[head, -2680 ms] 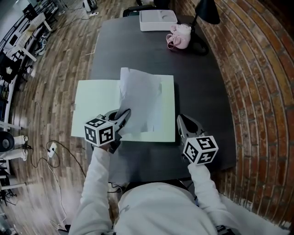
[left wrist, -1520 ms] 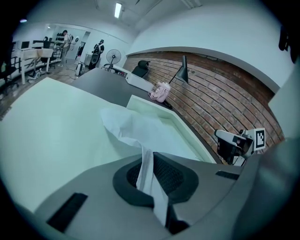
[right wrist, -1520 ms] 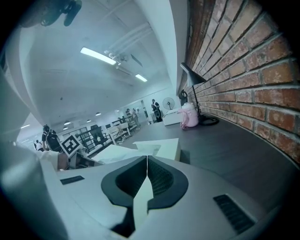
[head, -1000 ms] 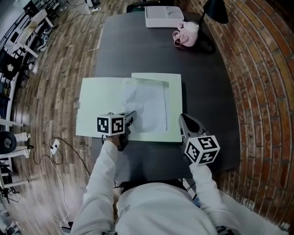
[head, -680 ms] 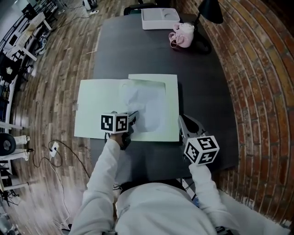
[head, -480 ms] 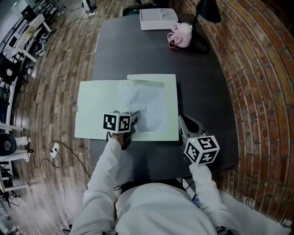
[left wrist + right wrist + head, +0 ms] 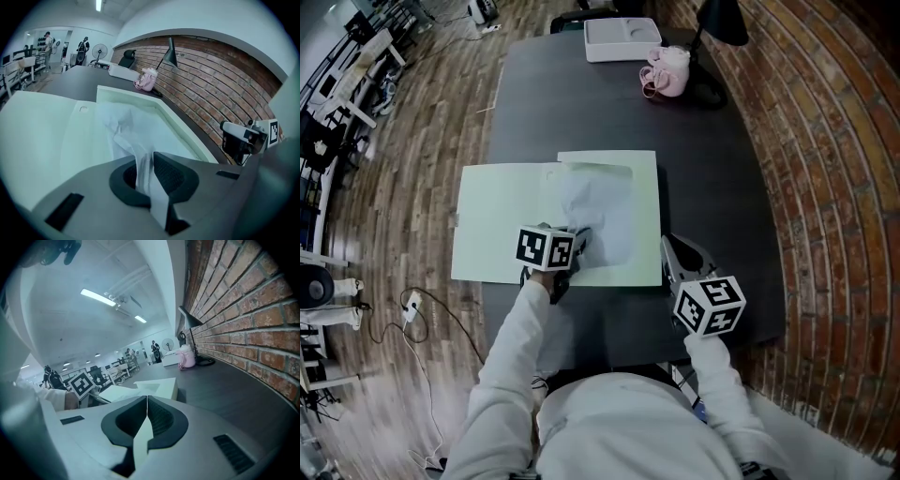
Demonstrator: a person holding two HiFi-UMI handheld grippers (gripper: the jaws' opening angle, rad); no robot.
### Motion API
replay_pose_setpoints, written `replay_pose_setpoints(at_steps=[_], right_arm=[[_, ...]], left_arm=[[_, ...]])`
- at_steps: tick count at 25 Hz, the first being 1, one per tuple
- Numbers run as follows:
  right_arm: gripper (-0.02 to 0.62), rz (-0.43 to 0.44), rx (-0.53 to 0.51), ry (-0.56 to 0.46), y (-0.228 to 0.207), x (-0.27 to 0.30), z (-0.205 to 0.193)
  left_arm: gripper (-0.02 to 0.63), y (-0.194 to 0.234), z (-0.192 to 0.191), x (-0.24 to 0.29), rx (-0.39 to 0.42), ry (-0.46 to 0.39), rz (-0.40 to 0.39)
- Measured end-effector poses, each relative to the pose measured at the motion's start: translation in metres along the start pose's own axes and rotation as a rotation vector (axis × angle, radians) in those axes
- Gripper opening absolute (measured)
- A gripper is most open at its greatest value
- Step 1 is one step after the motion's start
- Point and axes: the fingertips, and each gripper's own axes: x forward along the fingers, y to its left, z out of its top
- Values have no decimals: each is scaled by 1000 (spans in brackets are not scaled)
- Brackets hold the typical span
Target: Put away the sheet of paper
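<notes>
Left gripper had its jaws shut tight on the near edge of the sheet of paper, a pinched strip of it running up between the pads in the left gripper view. It sat at the folder's near edge, about at the fold. The pale green folder lay open on the dark table, and the sheet, rumpled, rested on the folder's right half, inside its borders. I could not tell whether its far edge had gone under the curved pocket lip there. The right gripper hung just off the folder's near right corner, its jaws closed together on nothing. As I judged it, the step in hand was laying the sheet into the folder. The next move would call for letting go of the paper once it sat flat, then swinging the folder's left half over to shut it in; a careless pull could drag the sheet back out or crease it further. Compared with a few seconds before, the sheet had come down. It had stood lifted, with its top past the folder's far edge. The left gripper had slid rightward along the folder's near edge and rolled, while the right gripper had kept its place.
</notes>
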Motion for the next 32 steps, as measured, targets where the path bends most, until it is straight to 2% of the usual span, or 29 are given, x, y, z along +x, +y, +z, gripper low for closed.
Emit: replay_pose_setpoints(at_steps=[2, 4, 9, 13, 17, 27, 32], right_arm=[[28, 3, 0, -1, 2, -1, 0], [28, 3, -2, -3, 2, -2, 1], [28, 1, -6, -12, -4, -4, 4], [28, 4, -10, -20, -5, -6, 7], [28, 5, -15, -25, 0, -9, 7], [28, 13, -44, -50, 8, -12, 18], [28, 11, -58, -68, 15, -12, 25]], left_arm=[[35, -2, -2, 1, 13, 10, 2], [110, -3, -4, 1, 31, 25, 14], [188, 0, -4, 1, 48, 24, 71], [235, 7, 0, -5, 49, 7, 125], [272, 11, -3, -14, 57, 8, 140], [275, 27, 6, -53, 91, -65, 246], [230, 26, 19, -75, 117, -149, 261]])
